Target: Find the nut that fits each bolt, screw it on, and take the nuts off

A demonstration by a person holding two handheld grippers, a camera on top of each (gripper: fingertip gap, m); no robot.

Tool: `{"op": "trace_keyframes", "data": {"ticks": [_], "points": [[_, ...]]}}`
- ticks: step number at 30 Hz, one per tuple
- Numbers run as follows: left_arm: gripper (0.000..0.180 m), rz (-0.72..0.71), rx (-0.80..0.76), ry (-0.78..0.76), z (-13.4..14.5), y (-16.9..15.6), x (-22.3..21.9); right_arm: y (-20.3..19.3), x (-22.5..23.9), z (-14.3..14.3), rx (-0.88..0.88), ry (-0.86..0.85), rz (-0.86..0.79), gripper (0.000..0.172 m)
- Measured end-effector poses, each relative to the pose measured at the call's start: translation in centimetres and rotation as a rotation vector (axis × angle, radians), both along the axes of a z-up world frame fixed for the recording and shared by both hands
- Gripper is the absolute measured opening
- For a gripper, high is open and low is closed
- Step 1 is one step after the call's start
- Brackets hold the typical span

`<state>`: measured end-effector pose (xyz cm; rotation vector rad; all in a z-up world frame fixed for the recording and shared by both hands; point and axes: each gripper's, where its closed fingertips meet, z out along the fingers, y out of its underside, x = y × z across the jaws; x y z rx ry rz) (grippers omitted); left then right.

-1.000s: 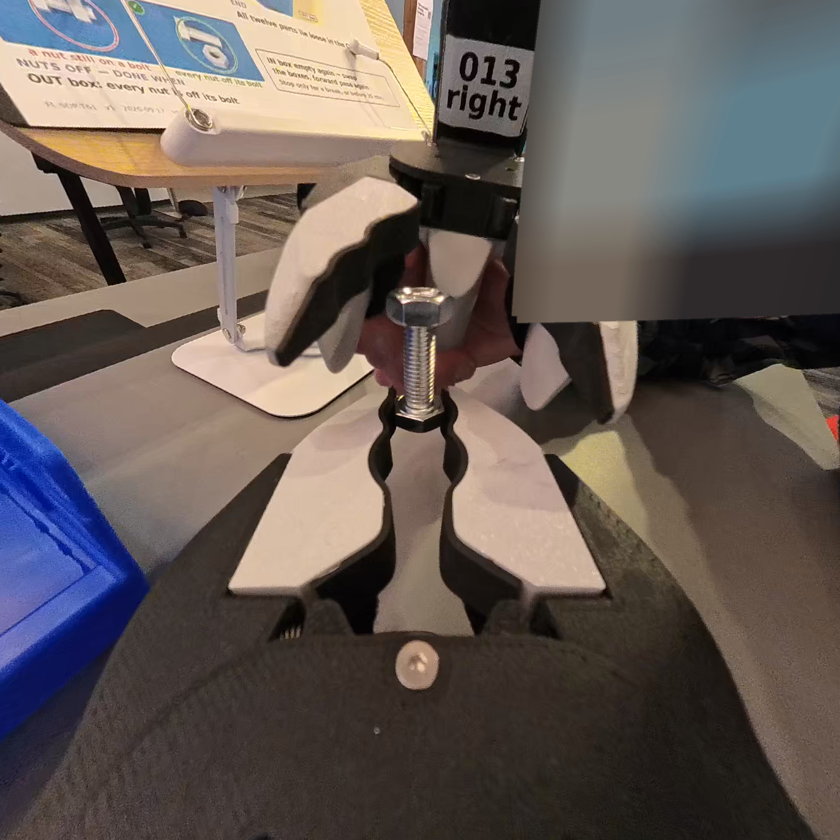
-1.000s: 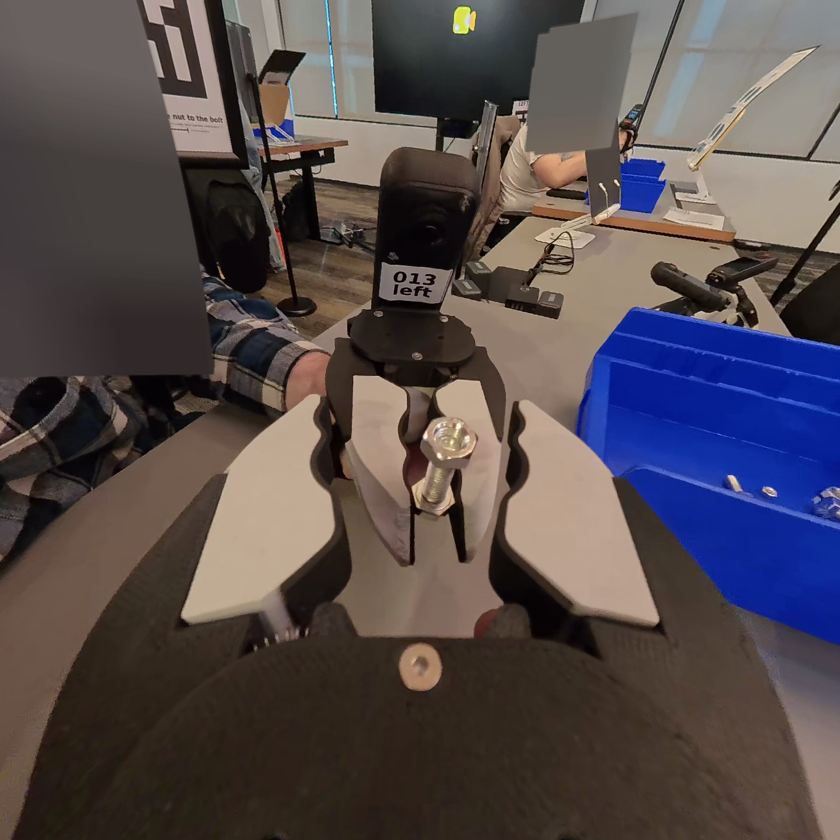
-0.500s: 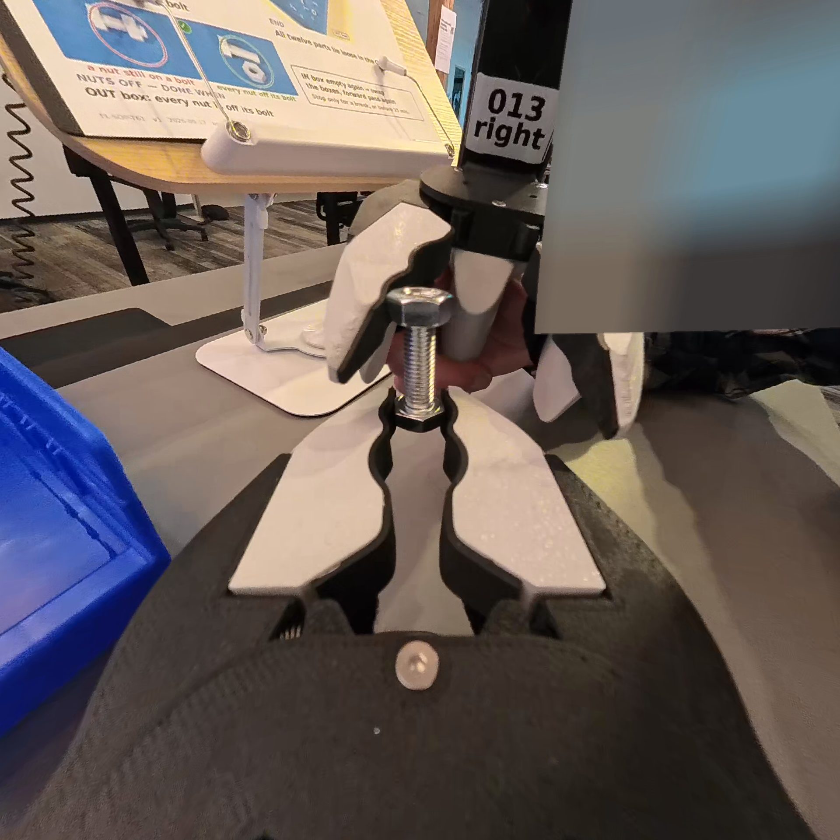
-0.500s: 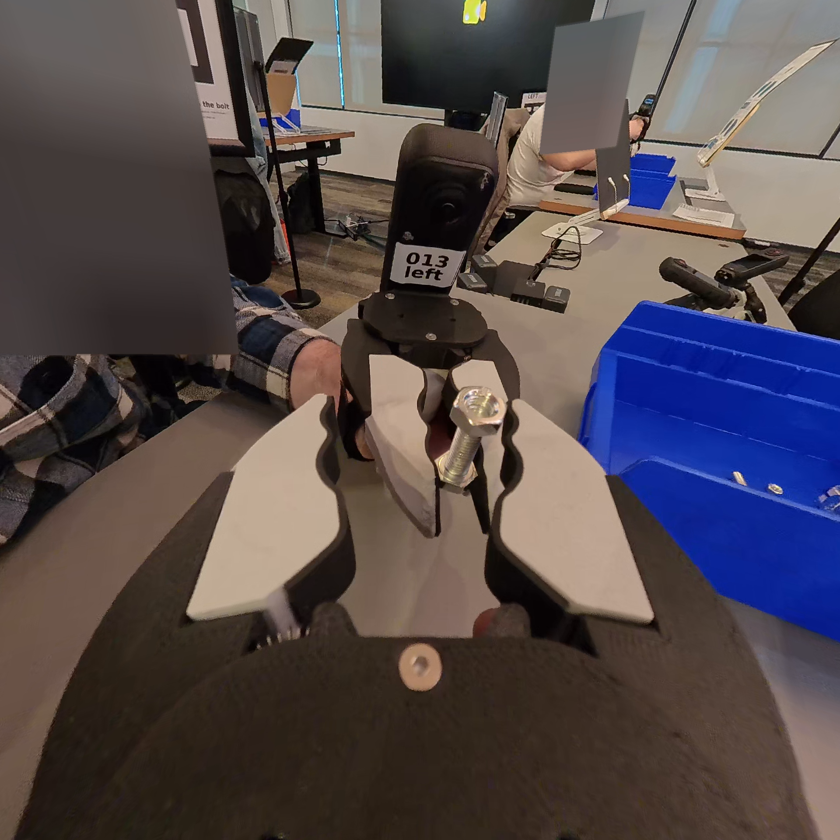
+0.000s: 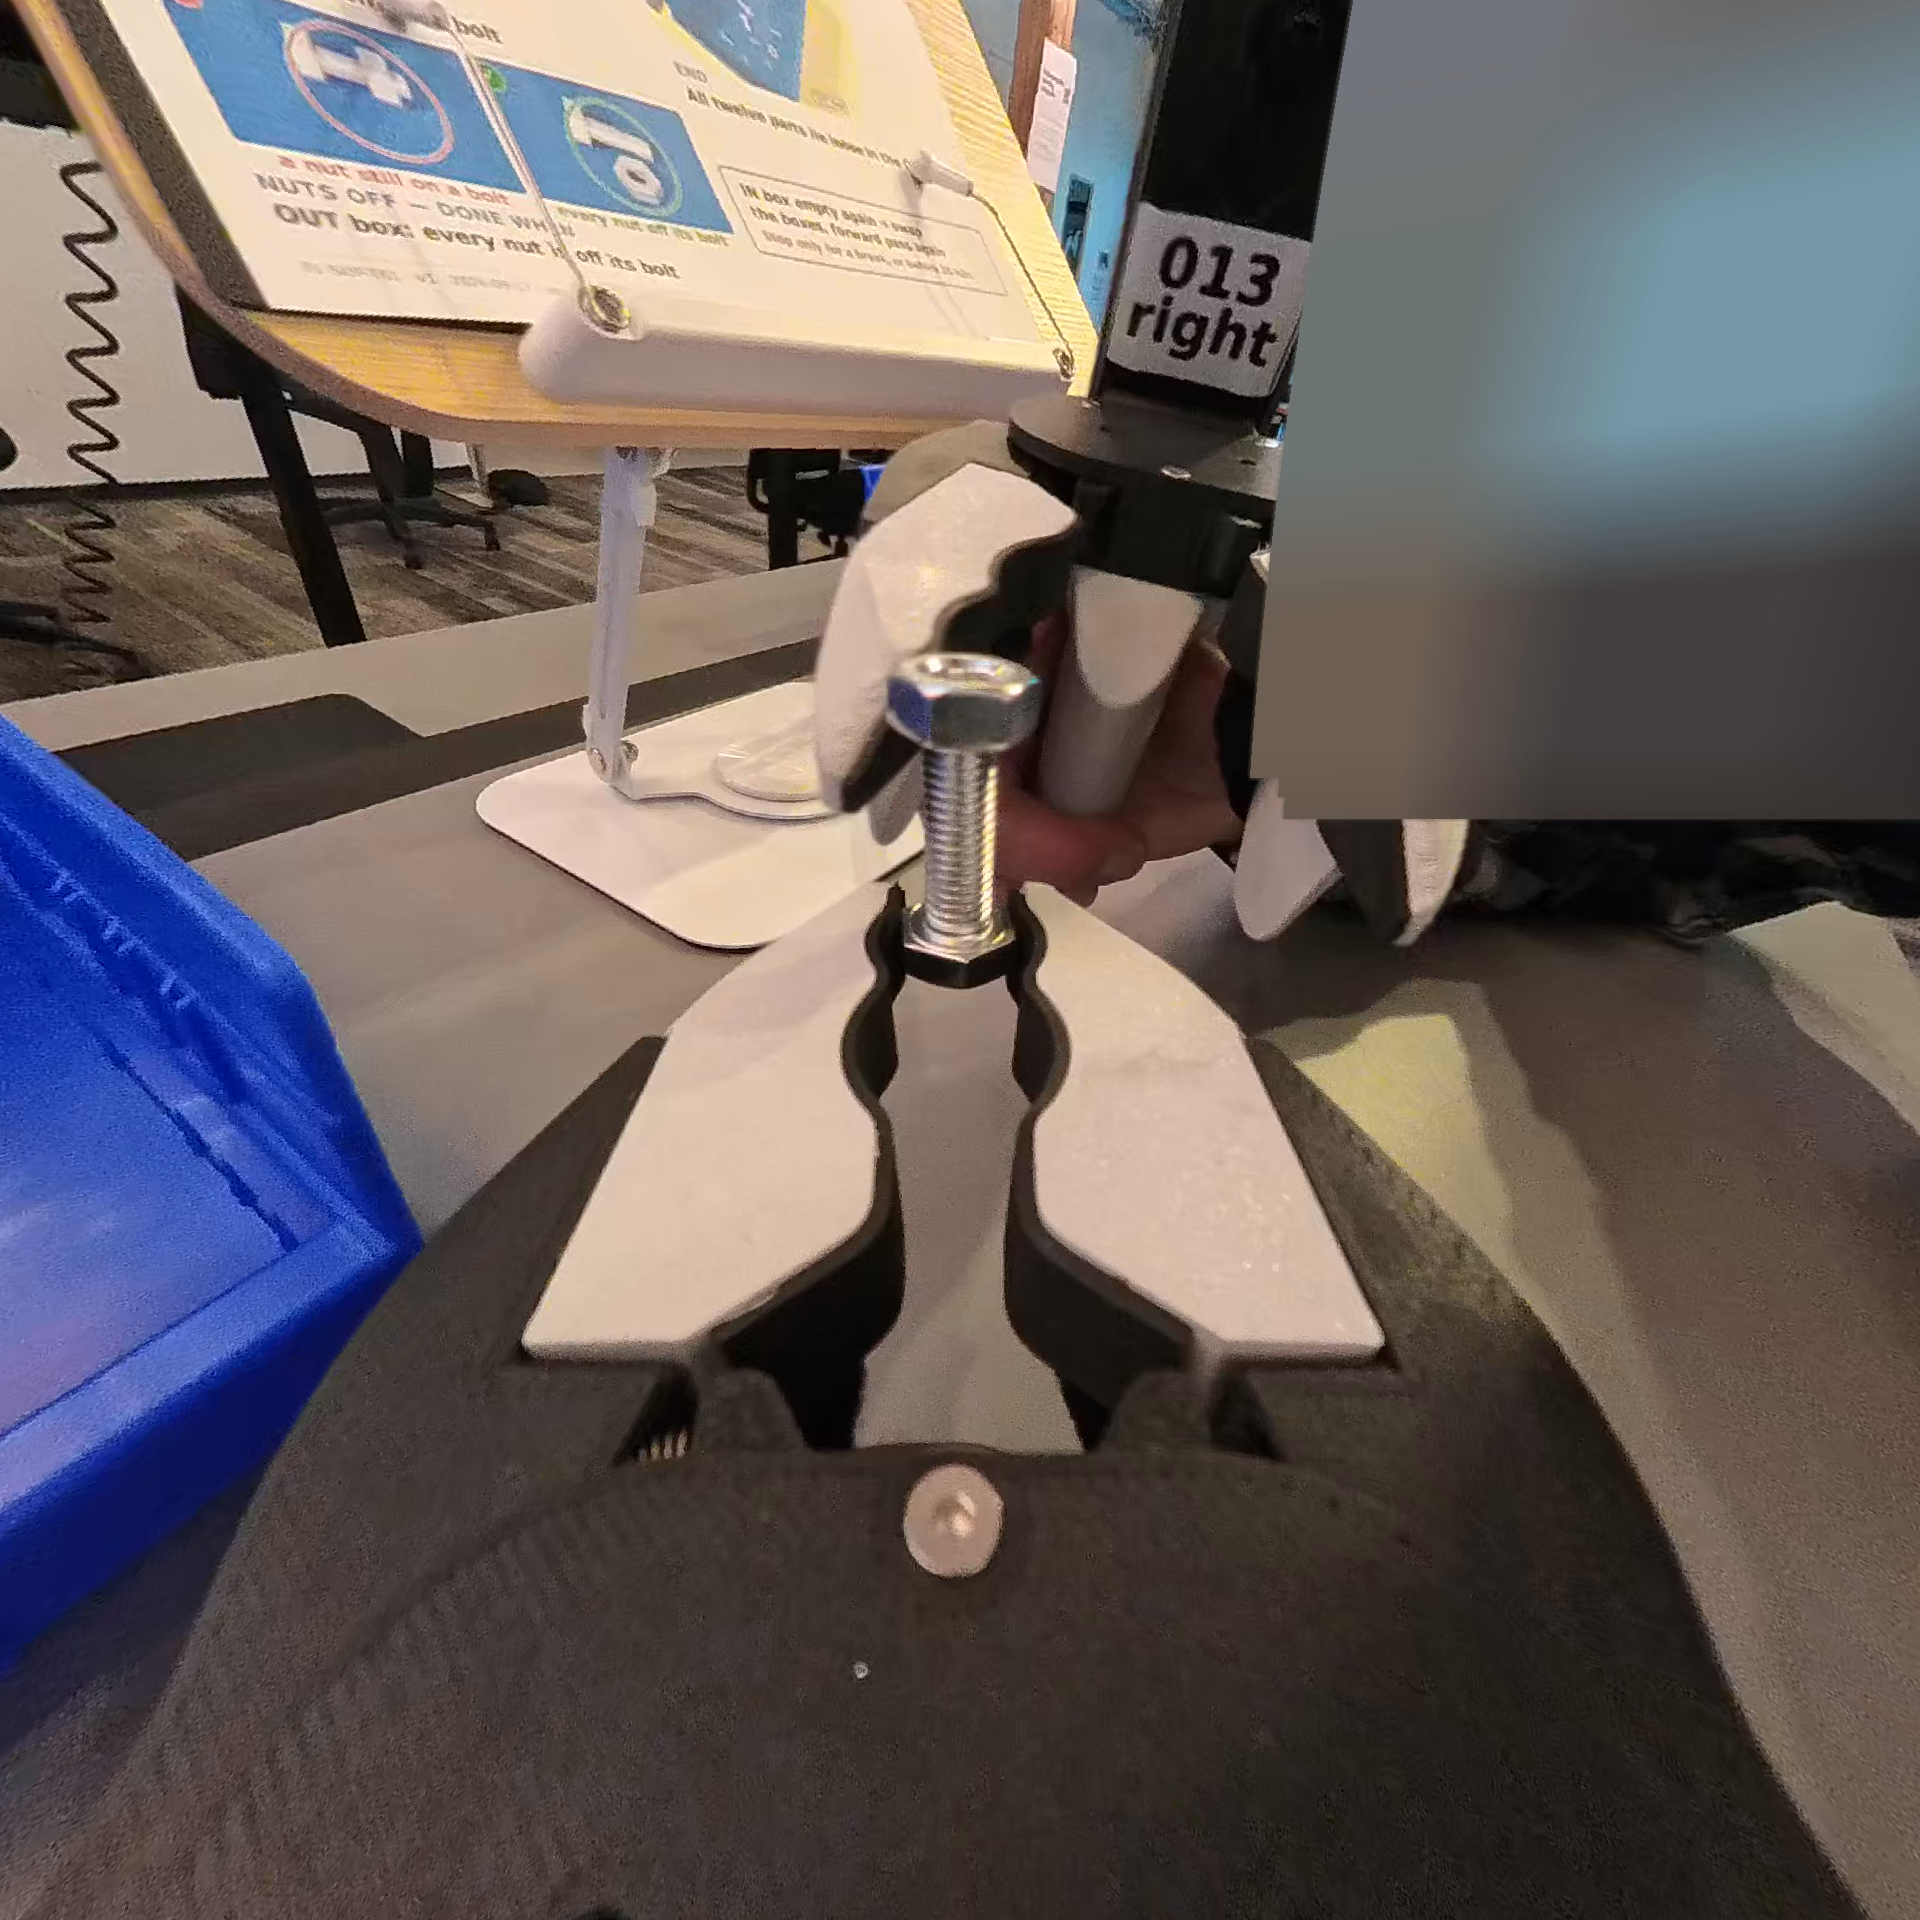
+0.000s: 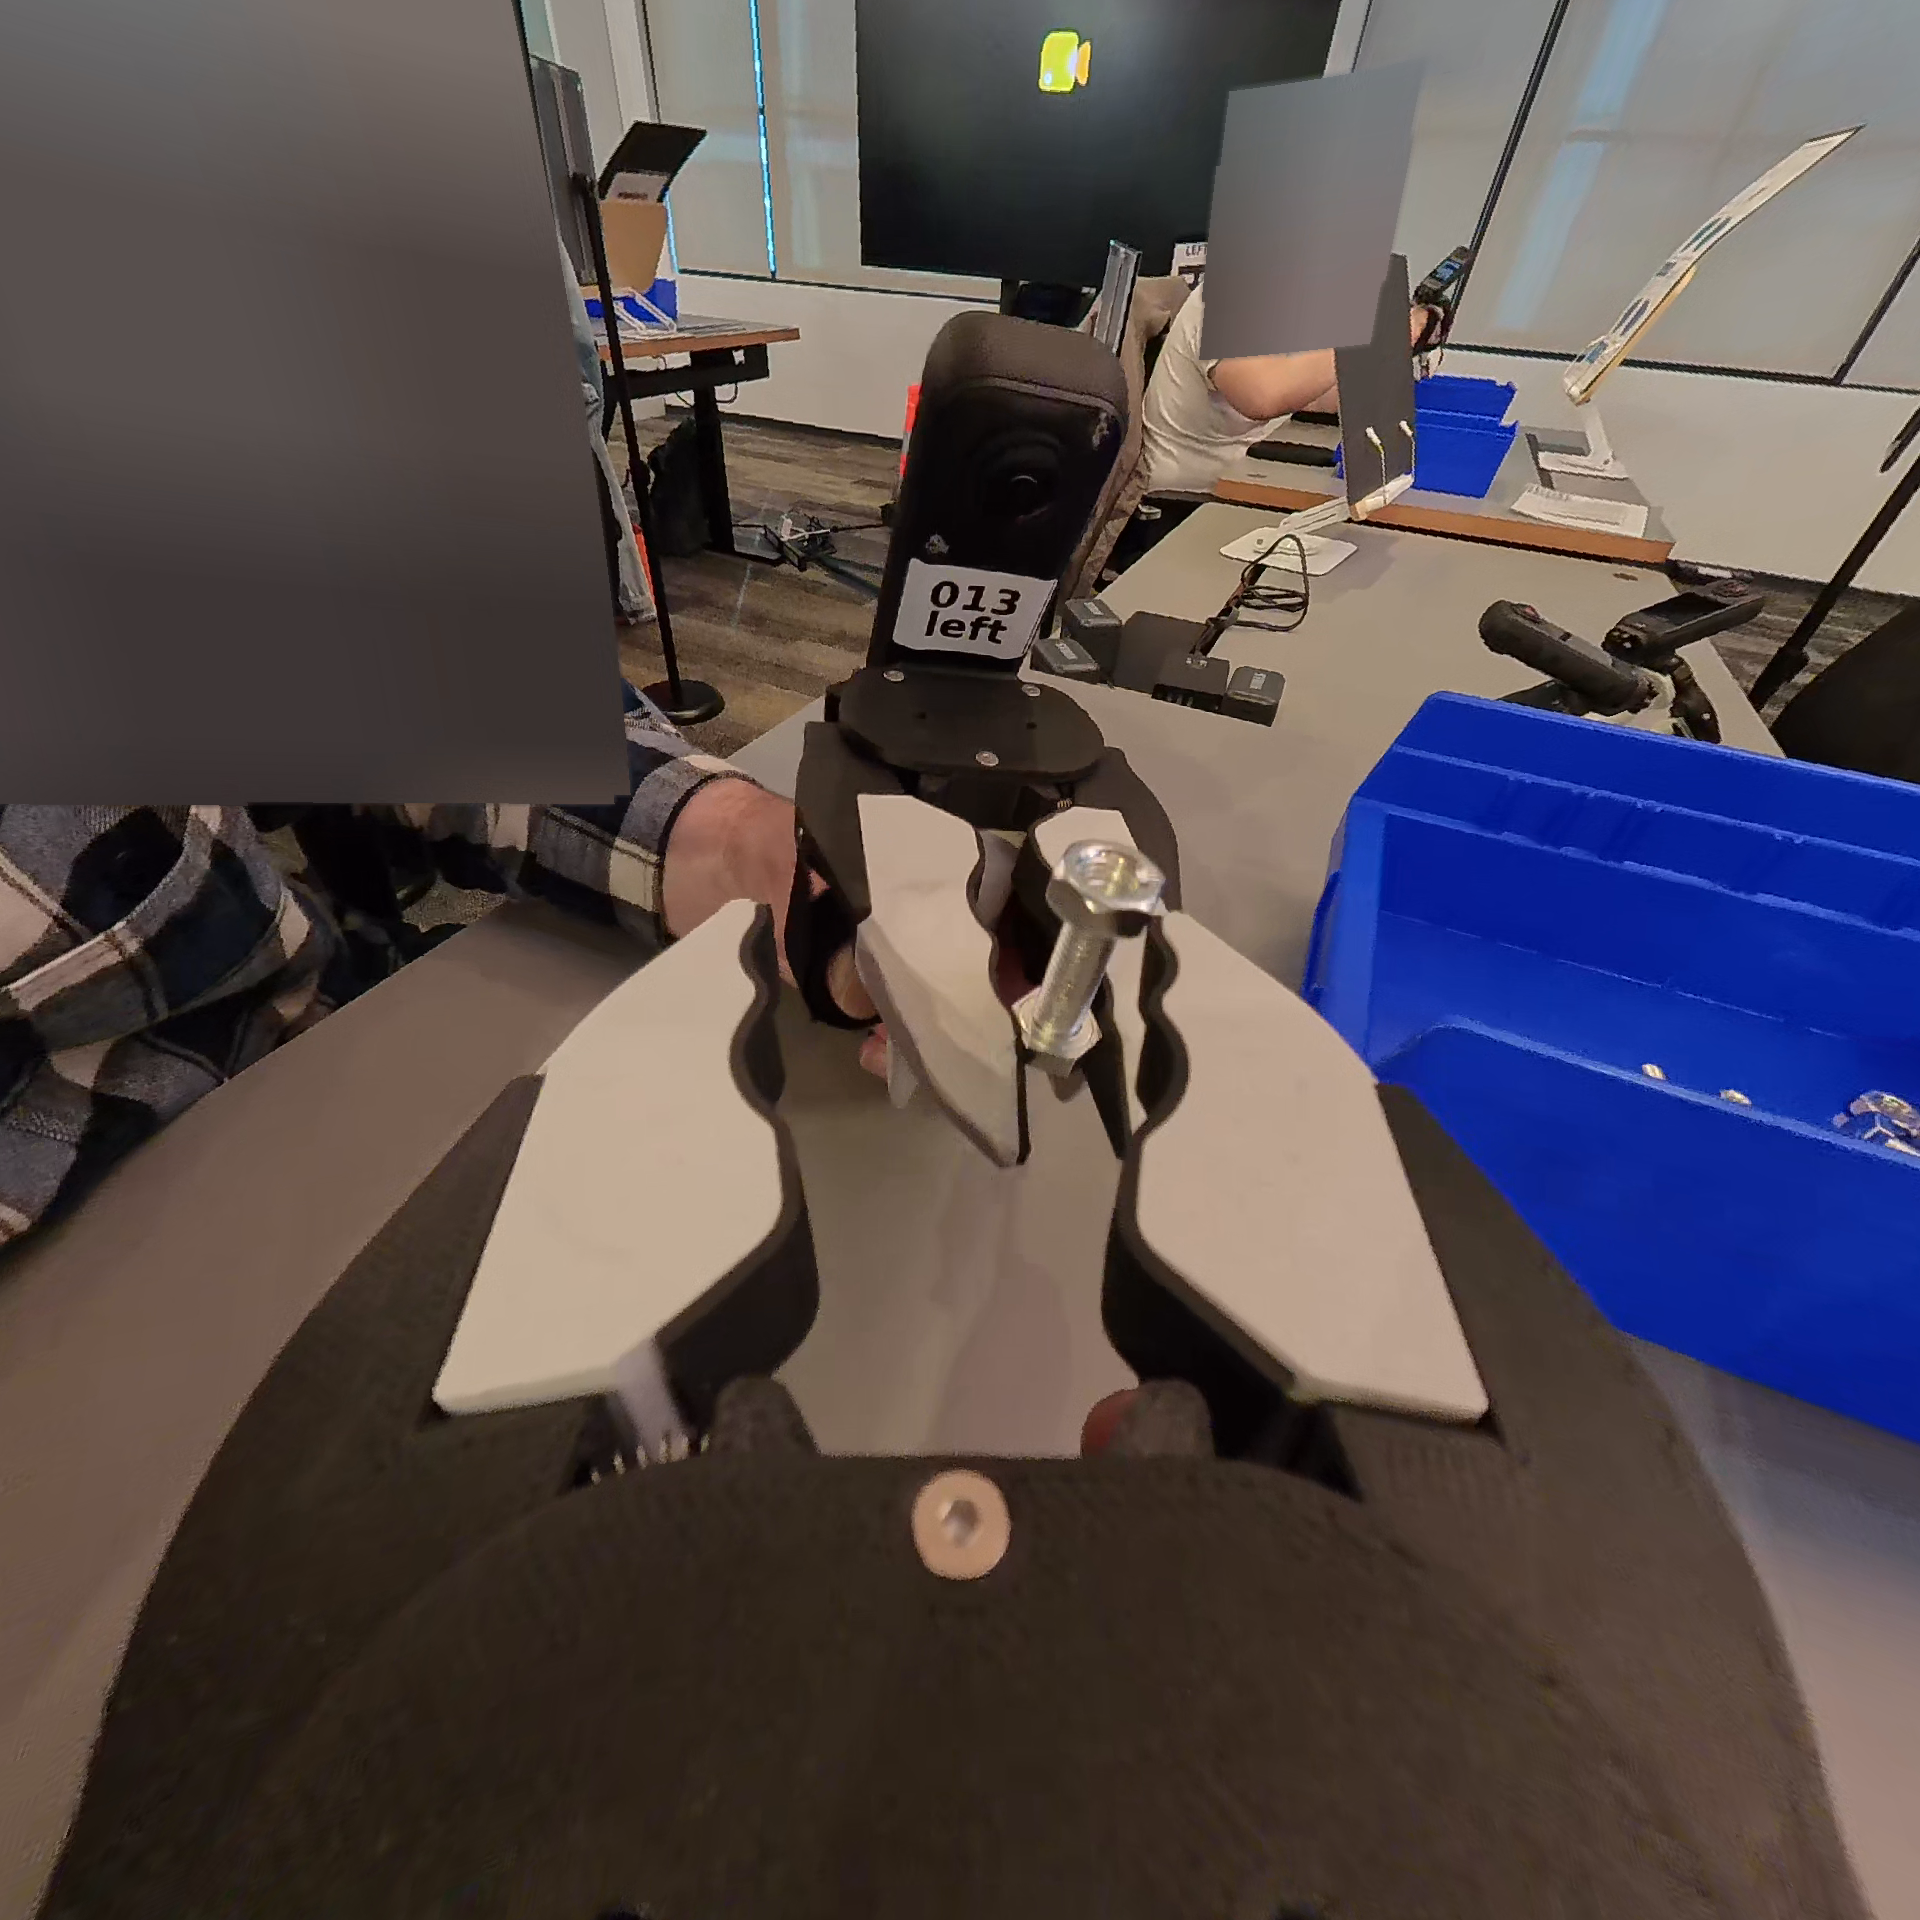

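Bolt (image 5: 961, 821) upright between hand-held gripper (image 5: 958, 940) fingertips, bin (image 5: 156, 1143) left.

Office-like room. Grey matte surface (image 6: 1403, 644) in foreground. Dark wood-plank floor (image 5: 499, 582) beyond. Large black wall screen (image 6: 1091, 135) at back, between pale glass panels (image 6: 1662, 177). Wood-topped desk (image 6: 1455, 514) to right with seated person in white shirt (image 6: 1195, 416). Second wood-topped desk (image 6: 717, 338) on black legs at left. White wall (image 5: 104, 405). Light soft, even.
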<state>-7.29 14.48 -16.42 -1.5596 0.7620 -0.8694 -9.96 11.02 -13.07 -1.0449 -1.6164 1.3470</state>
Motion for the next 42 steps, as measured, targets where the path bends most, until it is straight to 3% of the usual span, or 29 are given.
{"op": "trace_keyframes", "data": {"ticks": [4, 9, 15, 20, 25, 32, 34, 36, 42], "points": [[0.018, 0.003, -0.003, -0.004, 0.0, 0.1, -0.1, 0.4, 0.6, -0.2, 0.012, -0.004, 0.006, 0.051], [0.018, -0.007, -0.004, 0.028, -0.4, -0.1, 0.4, 1.5, 0.3, 0.4, -0.039, 0.025, -0.047, 0.071], [0.018, 0.0, -0.002, 0.036, -0.5, 0.0, 0.4, -0.1, 0.1, 0.1, -0.002, 0.014, 0.002, 0.07], [0.018, 0.007, -0.008, 0.034, -0.5, 0.1, 0.3, 0.8, 0.9, 0.3, -0.022, 0.031, 0.004, 0.052], [0.018, 0.001, -0.014, 0.019, -0.4, 0.1, 0.2, 1.3, 0.6, 0.6, -0.048, 0.048, -0.026, 0.067], [0.018, 0.017, -0.012, 0.022, -0.4, 0.2, 0.1, 0.2, 0.2, 0.3, -0.02, 0.048, -0.009, 0.072], [0.018, 0.045, -0.014, 0.019, -0.3, 0.6, -0.4, 0.4, 0.5, 0.3, -0.034, 0.048, -0.007, 0.069], [0.018, 0.05, -0.026, -0.013, 0.0, 0.7, -0.9, 0.4, 1.0, 0.4, -0.041, 0.058, 0.018, 0.046], [0.018, 0.007, -0.018, 0.019, -0.4, 0.2, 0.2, 1.6, 0.5, 1.1, -0.081, 0.088, -0.049, 0.073]]}}
